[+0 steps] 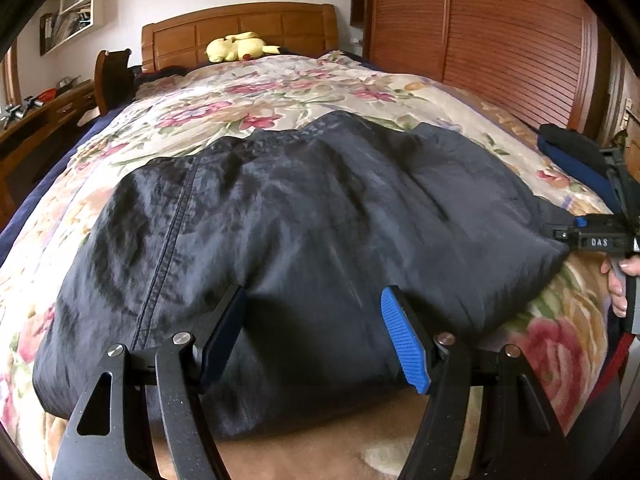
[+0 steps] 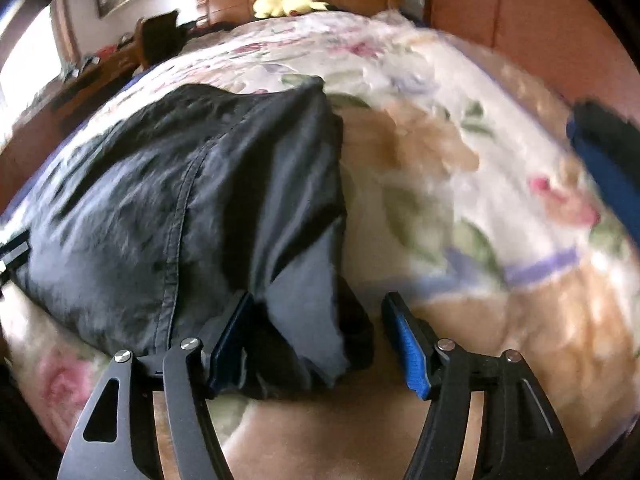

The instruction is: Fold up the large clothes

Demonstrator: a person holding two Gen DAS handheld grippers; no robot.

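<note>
Left gripper (image 1: 312, 336) jaws spread wide over folded dark jacket (image 1: 304, 216), gripping nothing, right gripper (image 2: 316, 340) jaws apart, loose around jacket corner, floral blanket (image 2: 460, 184) from twelve to three o'clock

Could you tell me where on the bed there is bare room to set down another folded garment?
Free: floral blanket between the dark garment and the yellow plush toy; also between the garment's right edge and the blue-black item. Crowded: the near edge, where both grippers work.
</note>
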